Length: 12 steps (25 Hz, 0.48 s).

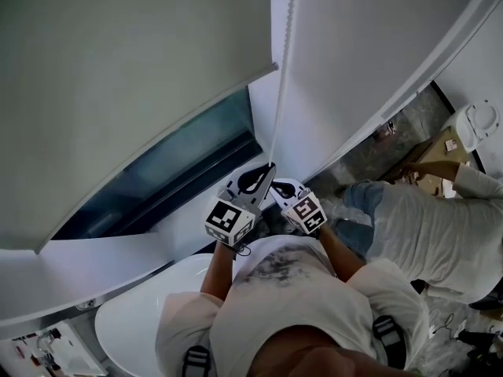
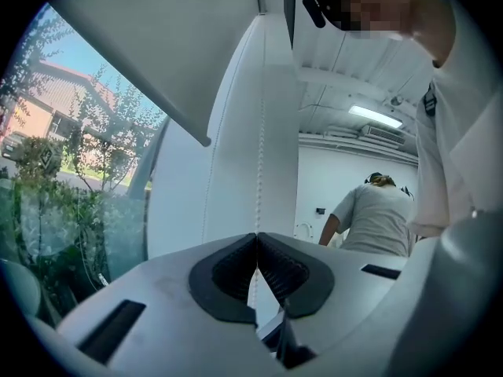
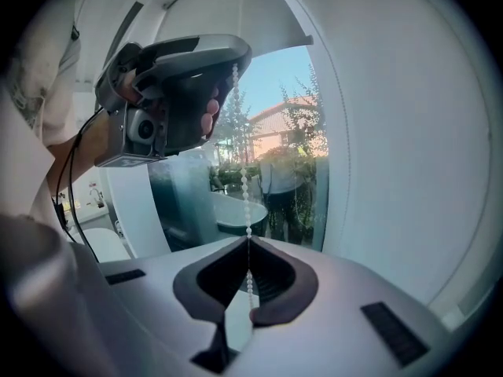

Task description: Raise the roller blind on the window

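Note:
The grey roller blind [image 1: 118, 77] covers most of the window, and its bottom bar [image 1: 181, 132] hangs above a strip of bare glass [image 1: 189, 167]. A white bead chain [image 1: 281, 77] drops beside the blind's right edge to both grippers. My left gripper [image 1: 263, 173] is shut on the chain, which shows in its own view as a bead chain [image 2: 258, 171] rising from the closed left gripper [image 2: 257, 236]. My right gripper [image 1: 277, 185] sits just beside and below it. In its own view the right gripper [image 3: 248, 243] is shut on the bead chain [image 3: 244, 179], with the left gripper [image 3: 177, 93] higher on the same chain.
A white bathtub [image 1: 134, 312] lies below the window at the left. A person in a grey shirt [image 1: 428, 226] bends over at the right, near a toilet [image 1: 479, 124]. The white window frame [image 1: 354, 77] stands to the right of the chain.

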{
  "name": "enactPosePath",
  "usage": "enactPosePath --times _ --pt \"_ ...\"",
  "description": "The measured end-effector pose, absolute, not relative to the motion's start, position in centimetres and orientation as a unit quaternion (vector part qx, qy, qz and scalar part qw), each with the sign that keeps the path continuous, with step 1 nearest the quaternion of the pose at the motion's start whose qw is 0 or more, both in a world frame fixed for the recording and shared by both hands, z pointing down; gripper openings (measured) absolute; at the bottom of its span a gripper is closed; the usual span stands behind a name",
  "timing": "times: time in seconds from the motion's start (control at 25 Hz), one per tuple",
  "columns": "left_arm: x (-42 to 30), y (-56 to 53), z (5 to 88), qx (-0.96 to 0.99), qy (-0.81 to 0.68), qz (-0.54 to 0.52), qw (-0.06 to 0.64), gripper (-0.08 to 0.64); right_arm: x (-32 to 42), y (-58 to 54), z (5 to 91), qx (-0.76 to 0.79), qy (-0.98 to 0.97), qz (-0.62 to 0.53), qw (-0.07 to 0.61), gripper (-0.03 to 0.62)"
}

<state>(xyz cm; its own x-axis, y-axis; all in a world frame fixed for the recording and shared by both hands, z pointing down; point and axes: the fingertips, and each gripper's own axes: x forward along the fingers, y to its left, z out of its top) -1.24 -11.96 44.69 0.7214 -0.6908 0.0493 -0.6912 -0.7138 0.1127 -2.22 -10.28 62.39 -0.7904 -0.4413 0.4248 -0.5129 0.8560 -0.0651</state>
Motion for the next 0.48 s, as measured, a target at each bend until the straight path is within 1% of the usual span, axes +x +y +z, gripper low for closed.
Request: enactPosePath --times 0.2,0.48 --pt "-1.9 -12.5 44.4 0.924 -0.378 0.007 0.052 0.008 -2.0 -9.8 61.1 0.253 -0.942 0.065 0.211 0.063" --pt "-2.5 -12.8 44.5 0.921 -0.387 0.01 0.046 0.008 -0.6 -9.6 55.2 0.265 -0.947 0.057 0.169 0.064"
